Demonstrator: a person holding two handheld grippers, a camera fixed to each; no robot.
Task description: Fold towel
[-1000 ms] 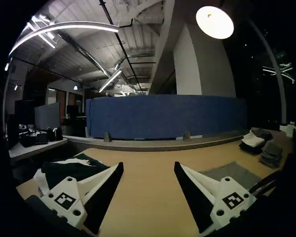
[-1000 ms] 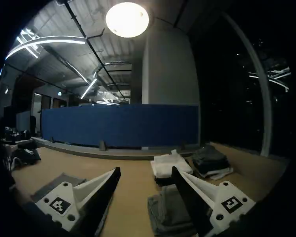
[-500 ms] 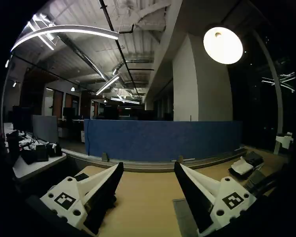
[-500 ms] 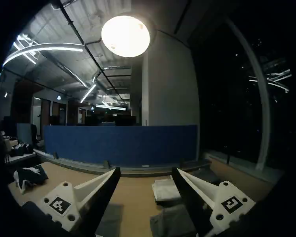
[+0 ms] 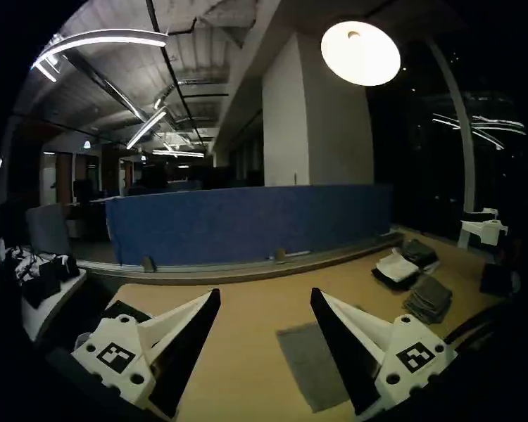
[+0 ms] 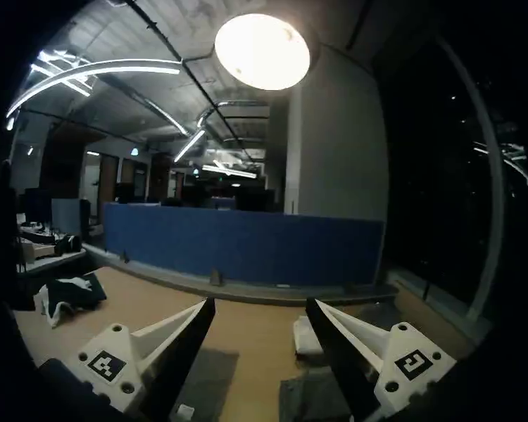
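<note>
Holding both tongs level over the table (image 5: 253, 309), I had them pointed across the room rather than down at the cloth, a posture I judged to belong to the approach and not to the fold itself. The left tongs (image 5: 264, 330) stood wide apart, with nothing between the fingers and nothing touching them. The right tongs (image 6: 259, 337) stood equally wide apart and likewise empty.

The gray towel (image 5: 310, 359), the piece to be folded, lay spread flat on the table, low and just inside the right finger of the left tongs. In the right gripper view it lay low beside the left finger of the right tongs, which placed it between the two tongs and below both. Its flat spread was, in my judgement, what left the edges free for a pinch from either side.

Folded stacks (image 5: 428, 299) sat well beyond the right finger of the left tongs, apart from the spread towel; I took them for finished work set out of the way. A dark heap (image 6: 70, 294) of unfolded cloth lay far off the left finger of the right tongs, probably a supply awaiting its turn. No fold had yet been made in the gray towel.
</note>
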